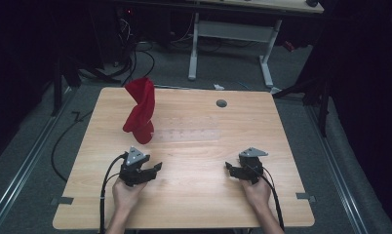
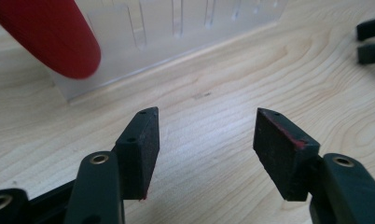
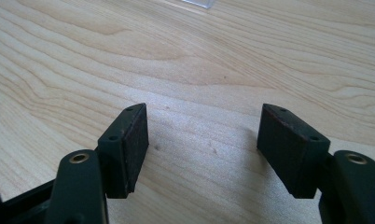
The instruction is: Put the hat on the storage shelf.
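Grippers are both sitting wide open and empty near the table's (image 1: pixel 194 195) front edge, left gripper (image 1: pixel 152 168) and right gripper (image 1: pixel 230 167), while the red cloth (image 1: pixel 141 109) is draping over the clear rack (image 1: pixel 194 129) toward the back-left corner, so nothing's looking grabbed yet.

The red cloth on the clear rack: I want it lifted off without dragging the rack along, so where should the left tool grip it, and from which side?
Probably its low rounded end, approached from the near side; it hangs over the clear rack nearest the open left tool.
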The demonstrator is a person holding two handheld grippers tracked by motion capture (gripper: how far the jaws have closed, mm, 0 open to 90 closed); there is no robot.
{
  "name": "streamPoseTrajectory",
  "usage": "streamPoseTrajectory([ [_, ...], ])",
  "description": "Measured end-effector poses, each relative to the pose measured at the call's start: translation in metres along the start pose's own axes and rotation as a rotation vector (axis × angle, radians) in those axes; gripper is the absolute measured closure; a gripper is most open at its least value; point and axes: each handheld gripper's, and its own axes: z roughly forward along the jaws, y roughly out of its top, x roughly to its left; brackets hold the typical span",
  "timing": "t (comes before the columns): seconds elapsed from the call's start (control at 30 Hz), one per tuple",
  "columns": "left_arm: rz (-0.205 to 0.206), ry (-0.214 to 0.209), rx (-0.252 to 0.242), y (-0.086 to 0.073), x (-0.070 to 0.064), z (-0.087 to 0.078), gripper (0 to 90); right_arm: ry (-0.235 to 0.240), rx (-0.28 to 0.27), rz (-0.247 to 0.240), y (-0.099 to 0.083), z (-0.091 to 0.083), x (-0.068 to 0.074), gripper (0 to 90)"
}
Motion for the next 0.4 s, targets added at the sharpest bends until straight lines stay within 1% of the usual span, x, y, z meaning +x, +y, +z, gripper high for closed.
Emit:
streamPoseTrajectory([
  [0.13,0.062,0.056,0.026,-0.011,0.002,0.011,37.8,0.0,0.0,0.0,0.0,0.0,0.0,34.0],
  [0.23,0.113,0.101,0.068,-0.022,0.006,0.018,34.7,0.0,0.0,0.0,0.0,0.0,0.0,34.0],
  [0.27,0.101,0.088,0.057,-0.025,0.007,0.019,33.8,0.0,0.0,0.0,0.0,0.0,0.0,33.9],
  [0.3,0.069,0.081,0.048,-0.025,0.009,0.018,32.6,0.0,0.0,0.001,0.0,0.0,0.0,33.8],
  [0.33,0.071,0.089,0.046,-0.025,0.009,0.018,33.0,0.0,0.0,0.0,0.0,0.0,0.0,33.8],
  [0.4,0.068,0.09,0.045,-0.025,0.009,0.017,32.9,0.0,0.0,0.0,0.0,0.0,0.0,33.8],
])
